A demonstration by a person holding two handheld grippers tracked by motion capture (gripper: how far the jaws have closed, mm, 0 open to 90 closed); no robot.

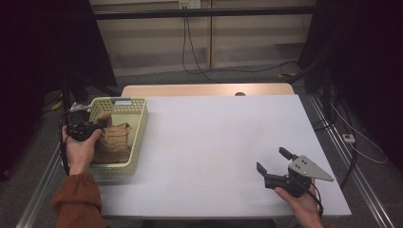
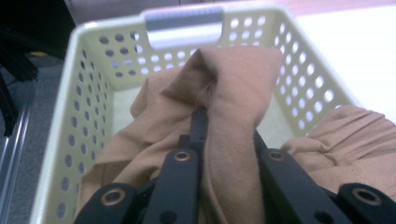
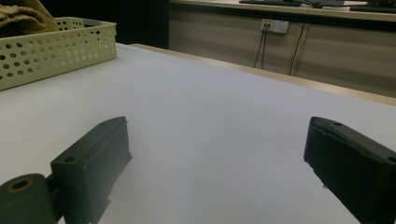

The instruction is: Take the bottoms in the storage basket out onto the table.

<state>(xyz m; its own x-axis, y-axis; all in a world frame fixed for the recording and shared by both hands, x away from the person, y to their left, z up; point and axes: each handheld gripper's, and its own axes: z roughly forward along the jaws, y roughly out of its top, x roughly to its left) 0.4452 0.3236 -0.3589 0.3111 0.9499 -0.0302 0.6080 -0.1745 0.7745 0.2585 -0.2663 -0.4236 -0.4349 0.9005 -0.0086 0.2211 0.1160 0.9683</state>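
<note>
A pale yellow perforated basket (image 1: 140,124) (image 2: 88,88) (image 3: 56,49) stands at the table's left edge. Tan cloth (image 1: 114,142) (image 2: 233,107) (image 3: 18,16) lies bunched inside it. My left gripper (image 1: 97,124) (image 2: 224,135) reaches into the basket from its left side and is shut on a raised fold of the cloth, which stands up between the jaws. My right gripper (image 1: 274,160) (image 3: 217,154) hovers low over the bare table at the front right, jaws wide apart with nothing between them.
The white table top (image 1: 218,142) stretches between basket and right gripper. A wooden strip (image 1: 209,89) runs along its far edge. Cables (image 1: 190,52) trail on the floor beyond, with dark curtains on both sides.
</note>
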